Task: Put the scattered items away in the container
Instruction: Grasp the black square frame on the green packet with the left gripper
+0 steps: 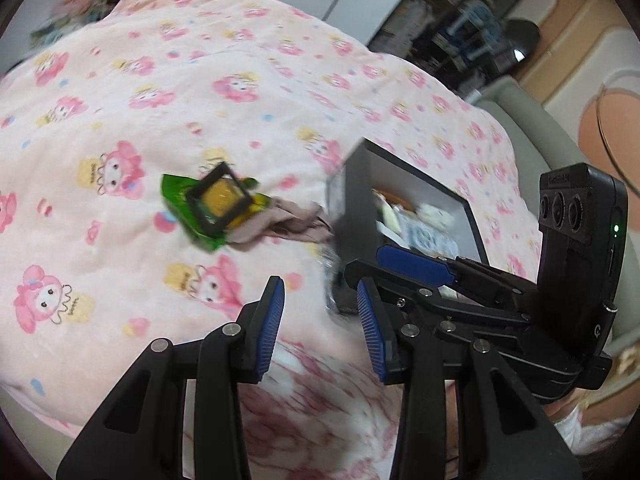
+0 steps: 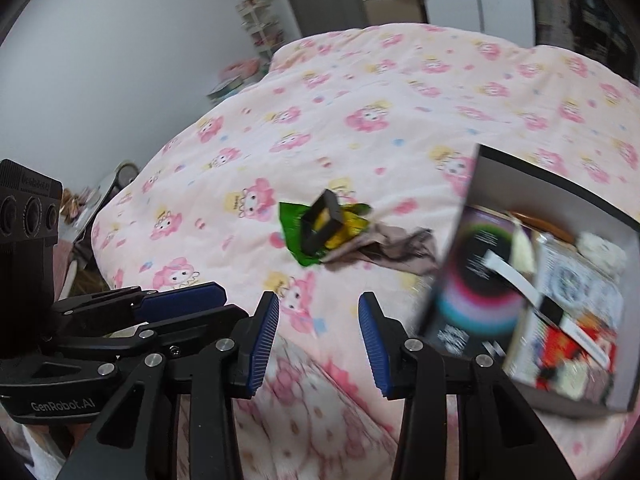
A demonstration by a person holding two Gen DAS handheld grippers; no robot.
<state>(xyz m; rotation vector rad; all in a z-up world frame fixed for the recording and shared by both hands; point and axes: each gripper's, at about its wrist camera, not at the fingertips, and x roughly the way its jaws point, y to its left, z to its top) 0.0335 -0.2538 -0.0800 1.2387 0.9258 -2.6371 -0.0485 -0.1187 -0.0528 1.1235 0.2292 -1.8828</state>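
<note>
Though crumpled, glossy green wrapper (image 2: pixel 298 236)

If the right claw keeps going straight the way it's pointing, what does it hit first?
Probably the pink bedspread itself. The right claw stands open and empty, aimed at bare fabric short of the green packet; the box lies off to its right. Depth is uncertain.

Glossy green wrapper (image 1: pixel 176 196), soft quilt (image 1: pixel 120 128)
</note>
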